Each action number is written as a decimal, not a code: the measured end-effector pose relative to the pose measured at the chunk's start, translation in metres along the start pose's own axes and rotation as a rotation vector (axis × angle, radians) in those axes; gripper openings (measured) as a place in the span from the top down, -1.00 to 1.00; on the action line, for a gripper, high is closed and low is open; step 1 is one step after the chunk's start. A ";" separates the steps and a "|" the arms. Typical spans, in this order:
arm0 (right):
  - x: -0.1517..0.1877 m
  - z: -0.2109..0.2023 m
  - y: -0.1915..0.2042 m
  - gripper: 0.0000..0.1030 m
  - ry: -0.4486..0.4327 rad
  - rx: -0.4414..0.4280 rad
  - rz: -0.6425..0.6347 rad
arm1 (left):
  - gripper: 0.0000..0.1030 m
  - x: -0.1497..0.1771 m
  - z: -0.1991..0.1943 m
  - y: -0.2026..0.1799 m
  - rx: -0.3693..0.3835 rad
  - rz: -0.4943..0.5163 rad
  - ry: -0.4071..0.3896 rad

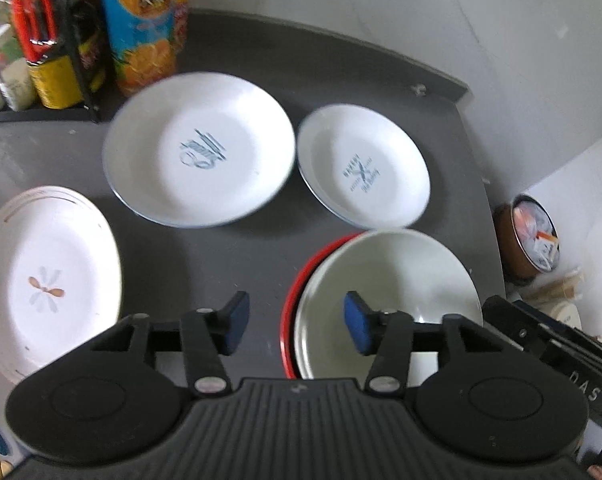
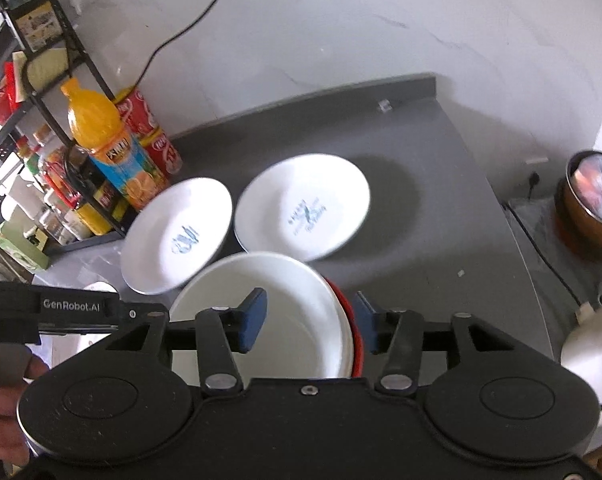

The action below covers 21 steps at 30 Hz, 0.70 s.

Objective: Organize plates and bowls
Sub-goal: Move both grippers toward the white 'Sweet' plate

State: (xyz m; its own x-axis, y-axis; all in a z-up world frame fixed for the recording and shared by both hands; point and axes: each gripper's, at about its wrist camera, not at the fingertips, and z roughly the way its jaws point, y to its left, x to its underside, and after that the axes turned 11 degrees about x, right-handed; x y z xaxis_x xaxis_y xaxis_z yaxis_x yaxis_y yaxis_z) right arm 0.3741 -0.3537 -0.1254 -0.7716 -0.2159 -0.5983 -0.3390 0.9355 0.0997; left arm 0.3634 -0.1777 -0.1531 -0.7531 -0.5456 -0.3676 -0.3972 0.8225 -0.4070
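Note:
A white bowl (image 1: 389, 280) sits nested in a red bowl (image 1: 295, 292) at the near right of the dark counter (image 1: 229, 256). My left gripper (image 1: 297, 322) is open and straddles their left rim, its right pad over the white bowl's inside. My right gripper (image 2: 311, 322) is open astride the right rim of the white bowl (image 2: 281, 300) and red bowl (image 2: 357, 344). Behind lie a large white plate with blue script (image 1: 199, 150), a smaller printed white plate (image 1: 363, 168), and at the left a gold-rimmed flower plate (image 1: 45, 280).
An orange juice bottle (image 1: 141, 28) and a black rack of jars (image 1: 41, 48) stand at the back left against the marble wall. A copper bin (image 1: 529, 236) sits below the counter's right edge. A white rounded appliance (image 2: 593, 344) is near right. A hand (image 2: 5, 400) holds the left gripper's handle.

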 end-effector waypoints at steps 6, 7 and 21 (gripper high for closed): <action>-0.012 0.001 0.015 -0.40 -0.016 -0.022 -0.008 | -0.13 -0.007 -0.013 0.015 -0.010 -0.043 -0.045; -0.014 0.002 0.018 -0.44 -0.018 -0.025 -0.009 | -0.16 -0.009 -0.015 0.018 -0.017 -0.047 -0.056; -0.037 0.015 0.085 -0.68 -0.012 0.029 0.022 | -0.32 -0.046 -0.033 0.093 -0.035 -0.036 -0.070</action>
State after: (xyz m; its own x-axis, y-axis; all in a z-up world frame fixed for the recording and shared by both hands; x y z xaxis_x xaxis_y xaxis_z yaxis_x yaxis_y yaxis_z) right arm 0.3822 -0.2619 -0.1064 -0.7721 -0.1922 -0.6058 -0.3062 0.9477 0.0895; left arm 0.3435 -0.0709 -0.1466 -0.6999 -0.5836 -0.4118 -0.4424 0.8068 -0.3915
